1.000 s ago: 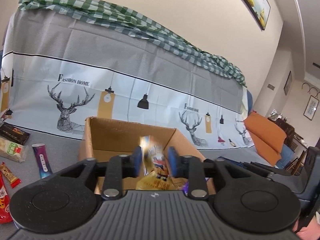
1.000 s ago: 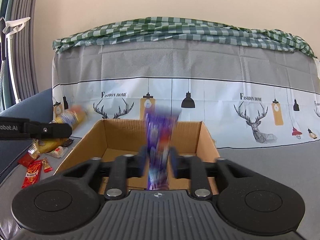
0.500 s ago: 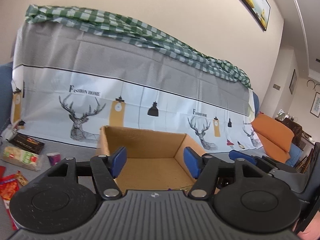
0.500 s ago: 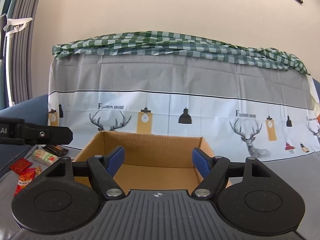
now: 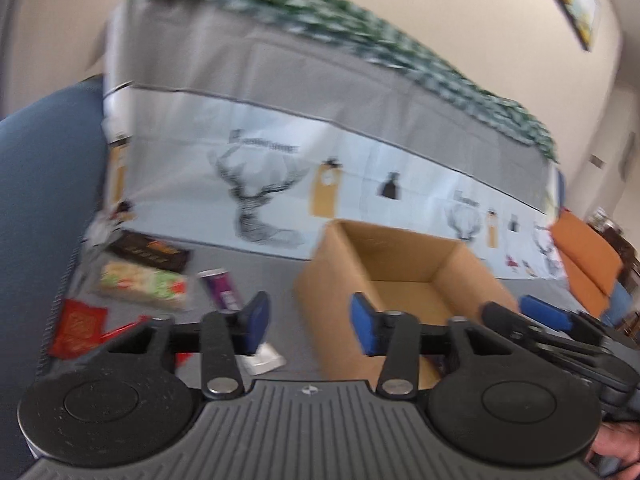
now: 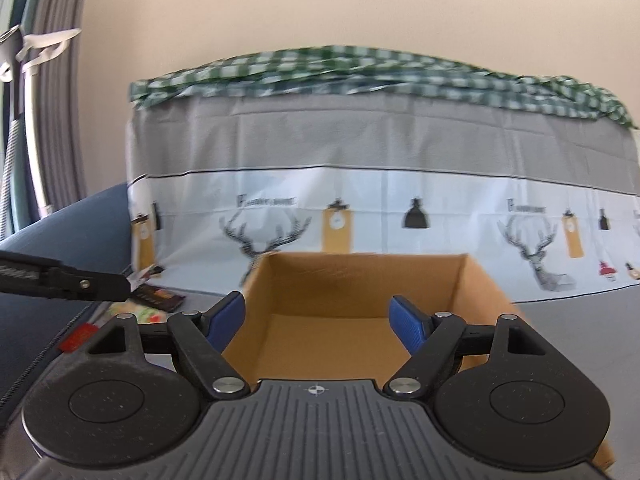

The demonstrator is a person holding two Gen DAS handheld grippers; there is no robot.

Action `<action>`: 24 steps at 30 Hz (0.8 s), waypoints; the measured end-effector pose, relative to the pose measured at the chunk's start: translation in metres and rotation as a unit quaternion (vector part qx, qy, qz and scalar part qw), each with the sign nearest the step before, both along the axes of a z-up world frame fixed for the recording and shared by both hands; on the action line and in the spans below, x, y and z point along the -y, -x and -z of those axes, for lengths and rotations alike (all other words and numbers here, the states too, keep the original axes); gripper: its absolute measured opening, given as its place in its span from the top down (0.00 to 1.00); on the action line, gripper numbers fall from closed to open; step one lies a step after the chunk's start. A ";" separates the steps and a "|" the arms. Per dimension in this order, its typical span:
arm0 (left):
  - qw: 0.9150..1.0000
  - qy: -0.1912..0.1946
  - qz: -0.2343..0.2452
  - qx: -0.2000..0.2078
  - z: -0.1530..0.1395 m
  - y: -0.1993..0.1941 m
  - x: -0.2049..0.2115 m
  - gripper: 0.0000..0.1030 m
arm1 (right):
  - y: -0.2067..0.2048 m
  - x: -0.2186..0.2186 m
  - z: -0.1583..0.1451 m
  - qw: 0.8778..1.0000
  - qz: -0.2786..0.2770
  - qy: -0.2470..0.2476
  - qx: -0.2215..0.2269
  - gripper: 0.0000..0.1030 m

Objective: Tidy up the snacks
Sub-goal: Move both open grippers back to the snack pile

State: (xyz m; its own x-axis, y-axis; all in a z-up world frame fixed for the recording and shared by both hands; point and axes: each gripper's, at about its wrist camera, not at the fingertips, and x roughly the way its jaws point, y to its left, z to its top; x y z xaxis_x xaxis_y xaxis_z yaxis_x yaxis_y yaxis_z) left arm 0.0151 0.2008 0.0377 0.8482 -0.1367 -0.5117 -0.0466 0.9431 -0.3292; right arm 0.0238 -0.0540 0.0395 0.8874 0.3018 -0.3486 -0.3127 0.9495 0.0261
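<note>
Beige wall (image 6: 320, 8) fills the background, and against it we see a sofa back draped in a grey-and-white cover printed with deer heads and lamps (image 6: 380, 208), a green checked cloth (image 6: 360, 68) bunched along its top. Our working surface is the grey seat (image 5: 296, 276) below. On it stands an open cardboard box (image 6: 360, 280), its brown floor bare where we can see it in the right wrist view.

We hold our right gripper (image 6: 318, 320) just above the box's near edge, its blue pads spread wide with nothing between them; its jaws have just been opening. Our left gripper (image 5: 306, 322) sits beside the box's left wall, pads apart and empty, its jaws having just been closing.

Left of the box, the loose snacks lie scattered on the seat: a dark chocolate bar (image 5: 150, 252), a green-and-white packet (image 5: 144, 284), a purple tube (image 5: 222, 290), a red packet (image 5: 78, 326) and a small white wrapper (image 5: 264, 360).
</note>
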 end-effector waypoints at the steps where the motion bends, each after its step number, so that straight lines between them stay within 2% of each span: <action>1: 1.000 0.008 -0.019 -0.013 0.008 0.001 -0.013 0.78 | 0.002 -0.007 0.000 1.000 -0.009 -0.003 -0.002 0.27; 3: 0.996 0.009 -0.064 -0.060 0.021 0.000 -0.034 0.90 | 0.005 -0.021 0.003 0.999 -0.033 -0.003 -0.005 0.36; 5: 0.992 0.011 -0.100 -0.082 0.026 0.005 -0.050 0.90 | 0.006 -0.036 0.007 0.998 -0.058 -0.004 -0.013 0.53; 8: 0.987 0.022 -0.129 -0.092 0.028 0.011 -0.069 0.90 | 0.012 -0.058 0.016 0.996 -0.092 -0.003 -0.012 0.61; 16: 0.975 0.074 -0.179 -0.110 0.034 0.018 -0.103 0.90 | 0.027 -0.113 0.038 0.985 -0.174 0.000 -0.020 0.62; 21: 0.974 0.058 -0.186 -0.116 0.036 0.013 -0.105 0.90 | 0.024 -0.146 0.059 0.977 -0.211 0.023 -0.034 0.61; 24: 0.974 0.040 -0.187 -0.120 0.036 0.008 -0.103 0.90 | 0.012 -0.166 0.074 0.972 -0.225 0.031 -0.064 0.51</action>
